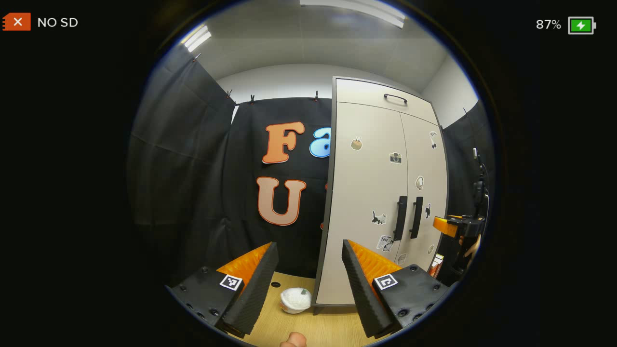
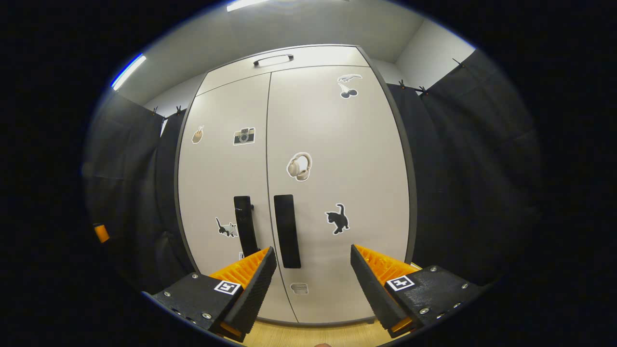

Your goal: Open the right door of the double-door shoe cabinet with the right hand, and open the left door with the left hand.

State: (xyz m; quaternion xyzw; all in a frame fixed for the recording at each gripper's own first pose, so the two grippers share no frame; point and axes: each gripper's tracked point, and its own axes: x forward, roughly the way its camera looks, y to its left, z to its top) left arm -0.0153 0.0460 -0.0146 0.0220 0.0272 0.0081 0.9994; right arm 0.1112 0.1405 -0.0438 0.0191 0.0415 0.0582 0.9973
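Observation:
The pale shoe cabinet point(image 2: 308, 299) stands straight ahead in the right gripper view, both doors shut and dotted with stickers. Its right door point(image 2: 347, 144) carries a dark vertical handle point(image 2: 287, 231); the left door point(image 2: 217, 178) has its own handle point(image 2: 245, 226). My right gripper point(image 2: 313, 253) is open, short of the doors, with the right handle just left of its centre. In the left gripper view the cabinet's left door point(image 1: 366, 183) and handles point(image 1: 400, 218) sit to the right. My left gripper point(image 1: 309, 248) is open and empty, aimed at the cabinet's left edge. The right gripper point(image 1: 453, 226) shows at far right.
A white bundle point(image 1: 295, 300) lies on the wooden floor point(image 1: 332, 327) beside the cabinet's left foot. Black cloth walls close in on both sides. Above the doors is a top panel with a bar handle point(image 2: 273, 60). A fingertip point(image 1: 294, 340) shows at the bottom edge.

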